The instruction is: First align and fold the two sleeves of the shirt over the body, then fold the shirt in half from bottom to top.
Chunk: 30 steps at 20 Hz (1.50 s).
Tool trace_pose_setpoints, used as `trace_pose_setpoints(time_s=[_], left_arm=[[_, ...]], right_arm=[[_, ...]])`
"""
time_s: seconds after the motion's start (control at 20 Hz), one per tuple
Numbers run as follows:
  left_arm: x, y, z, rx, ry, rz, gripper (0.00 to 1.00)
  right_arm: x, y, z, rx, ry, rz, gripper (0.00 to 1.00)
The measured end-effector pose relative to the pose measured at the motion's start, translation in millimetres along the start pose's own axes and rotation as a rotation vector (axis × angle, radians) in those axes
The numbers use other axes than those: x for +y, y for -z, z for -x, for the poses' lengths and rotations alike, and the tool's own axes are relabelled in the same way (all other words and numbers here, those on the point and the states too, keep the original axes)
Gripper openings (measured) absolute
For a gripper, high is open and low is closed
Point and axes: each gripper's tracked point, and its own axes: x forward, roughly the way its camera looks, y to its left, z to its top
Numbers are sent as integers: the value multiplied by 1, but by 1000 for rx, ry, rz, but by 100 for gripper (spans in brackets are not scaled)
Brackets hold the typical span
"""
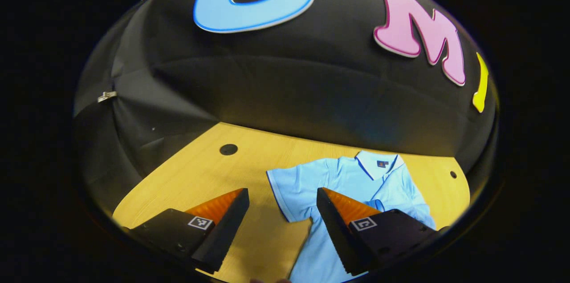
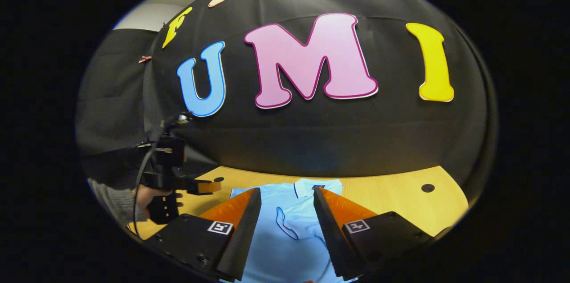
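Note:
A light blue polo shirt [image 1: 352,180] lies face up on the wooden table [image 1: 196,176], collar [image 1: 378,163] towards the booth wall. One short sleeve [image 1: 285,185] is spread flat out to the side. The other sleeve [image 2: 285,225] lies folded over the body, its dark-trimmed cuff showing. My left gripper [image 1: 282,194] is open above the spread sleeve, with nothing between its fingers. My right gripper [image 2: 286,190] is open above the shirt [image 2: 289,252] body, just short of the collar [image 2: 318,186], also holding nothing. In the right gripper view a hand [image 2: 144,196] holds the left gripper [image 2: 207,186] over the table's left part.
The table [image 2: 401,207] has small round dark holes [image 1: 228,149] [image 2: 428,187] near its back corners. The black cloth wall rises right behind the table's far edge. Bare wood lies on both sides of the shirt.

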Motion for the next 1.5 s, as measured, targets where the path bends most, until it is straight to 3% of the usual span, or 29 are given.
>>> trace_pose_setpoints(time_s=[0.15,0.4,0.7,0.95,1.05,1.35,1.5], left_arm=[[-3,8,-38,85,9,30,97],[17,28,-80,182,-71,-1,97],[26,56,-97,264,-110,-19,97],[25,57,-104,262,-100,12,99],[16,59,-103,275,-75,-7,87],[-3,56,-101,281,-32,-34,7],[-8,53,-99,267,-19,-17,6]], right_arm=[[-12,-10,29,-8,3,12,75],[-36,-18,74,-4,29,10,75],[-62,-2,99,45,76,-15,75],[-70,-2,107,45,97,-31,75],[-70,1,110,52,93,-30,75],[-75,0,114,48,105,-42,75],[-81,-1,120,48,119,-40,75]])
